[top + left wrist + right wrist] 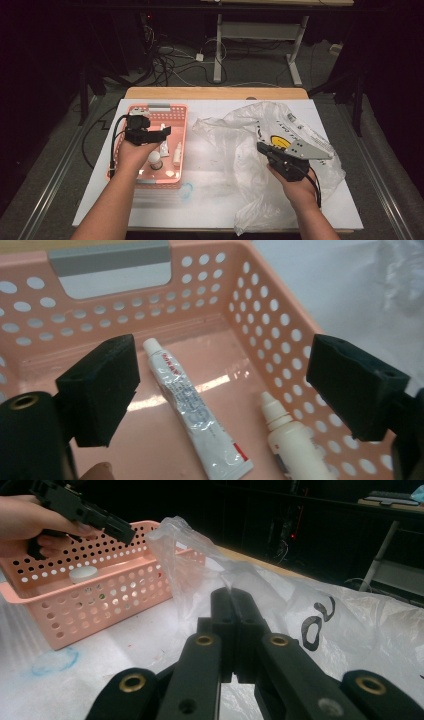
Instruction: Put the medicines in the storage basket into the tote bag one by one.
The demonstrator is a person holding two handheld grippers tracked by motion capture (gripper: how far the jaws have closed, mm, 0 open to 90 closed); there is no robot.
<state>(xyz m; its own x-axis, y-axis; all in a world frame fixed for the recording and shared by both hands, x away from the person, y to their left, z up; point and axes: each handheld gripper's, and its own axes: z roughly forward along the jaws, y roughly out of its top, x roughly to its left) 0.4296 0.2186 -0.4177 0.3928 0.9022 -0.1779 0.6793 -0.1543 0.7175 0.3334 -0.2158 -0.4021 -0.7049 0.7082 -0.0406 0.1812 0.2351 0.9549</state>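
On the white surface (220, 200), your left gripper (220, 390) hung released over the basket's (260, 325) soft, slippery tube (195, 415), best pinched mid-body, while your right gripper (232, 600) clenched the flimsy bag (280, 605)

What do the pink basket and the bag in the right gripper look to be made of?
Basket: likely rigid moulded plastic, glossy; punched round holes, floor reflects light. Bag: thin translucent plastic film, crinkled, pinched by the right gripper.

Glossy plastic basket (280, 325), crinkly bag (280, 130)
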